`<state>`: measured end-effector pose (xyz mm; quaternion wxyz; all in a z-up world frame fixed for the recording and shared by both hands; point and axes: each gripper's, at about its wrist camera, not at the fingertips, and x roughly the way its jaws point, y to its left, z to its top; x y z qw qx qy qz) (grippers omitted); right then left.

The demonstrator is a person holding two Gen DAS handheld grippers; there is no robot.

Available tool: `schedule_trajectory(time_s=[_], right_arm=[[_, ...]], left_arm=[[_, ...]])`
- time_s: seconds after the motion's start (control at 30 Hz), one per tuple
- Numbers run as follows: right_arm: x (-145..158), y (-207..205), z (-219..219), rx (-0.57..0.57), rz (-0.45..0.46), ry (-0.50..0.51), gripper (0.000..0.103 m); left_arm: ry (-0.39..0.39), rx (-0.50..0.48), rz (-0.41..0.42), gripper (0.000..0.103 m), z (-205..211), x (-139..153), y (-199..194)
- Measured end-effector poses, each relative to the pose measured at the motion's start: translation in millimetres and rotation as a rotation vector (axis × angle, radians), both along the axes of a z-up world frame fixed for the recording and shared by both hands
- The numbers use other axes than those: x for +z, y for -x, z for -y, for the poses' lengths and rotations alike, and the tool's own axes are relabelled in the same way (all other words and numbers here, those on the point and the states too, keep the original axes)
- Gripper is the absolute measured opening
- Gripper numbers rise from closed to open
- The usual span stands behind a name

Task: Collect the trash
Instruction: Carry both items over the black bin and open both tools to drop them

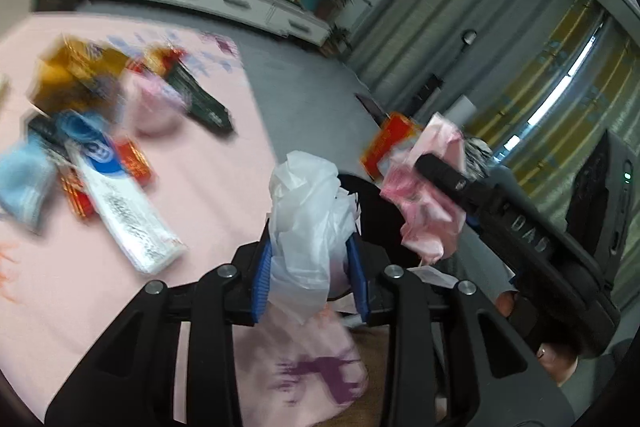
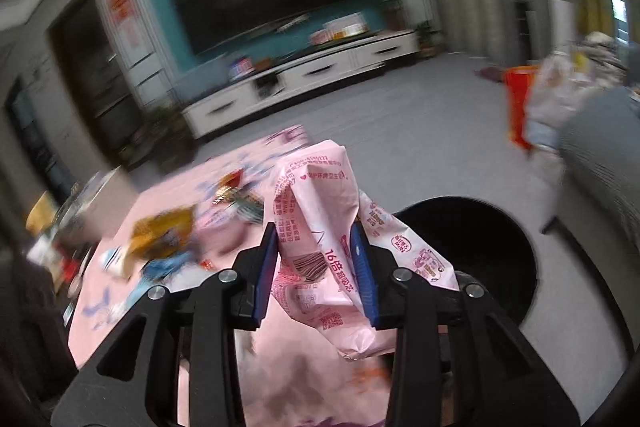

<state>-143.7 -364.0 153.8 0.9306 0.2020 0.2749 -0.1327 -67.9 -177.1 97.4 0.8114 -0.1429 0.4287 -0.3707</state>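
Beside the black bin (image 2: 472,251): left gripper (image 1: 312,263) clamps white plastic bag (image 1: 308,211), right gripper (image 2: 316,271) clamps pink wrapper (image 2: 316,211); carrying step, release over bin probably next.

The left gripper (image 1: 310,259) has its blue pads (image 1: 262,281) closed on a white plastic bag (image 1: 308,227). The right gripper (image 2: 316,267) is clamped on a pink wrapper (image 2: 316,211), lifted to the right.
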Motion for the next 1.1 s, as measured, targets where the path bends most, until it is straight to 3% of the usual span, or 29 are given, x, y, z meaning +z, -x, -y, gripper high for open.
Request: schedule_trajectory(time_s=[0.07, 0.33, 0.7, 0.9, 0.97, 1.1], right_arm=[[-3.6, 6.5, 13.8, -0.054, 0.001, -0.004, 0.038], [-35.7, 13.4, 73.4, -0.205, -0.058, -0.060, 0.038], [-82.6, 2.0, 111.8, -0.271, -0.188, -0.168, 0.039], [-90.0, -4.1, 114.8, -0.256, -0.218, -0.196, 0.047], [-89.0, -2.9, 114.6, -0.260, -0.217, -0.200, 0.066], [-85.5, -0.1, 114.6, -0.269, -0.198, -0.204, 0.079]], left_arm=[[0.030, -0.047, -0.045, 0.033, 23.8, -9.5, -2.1], [-0.004, -0.134, -0.047, 0.034, 97.7, -25.0, -5.3], [-0.076, -0.205, -0.069, 0.038, 156.4, -54.3, -13.0], [-0.103, -0.196, -0.082, 0.060, 153.1, -60.5, -14.7], [-0.111, -0.191, -0.081, 0.071, 148.4, -59.5, -14.6], [-0.099, -0.174, -0.069, 0.085, 134.5, -52.4, -14.4]])
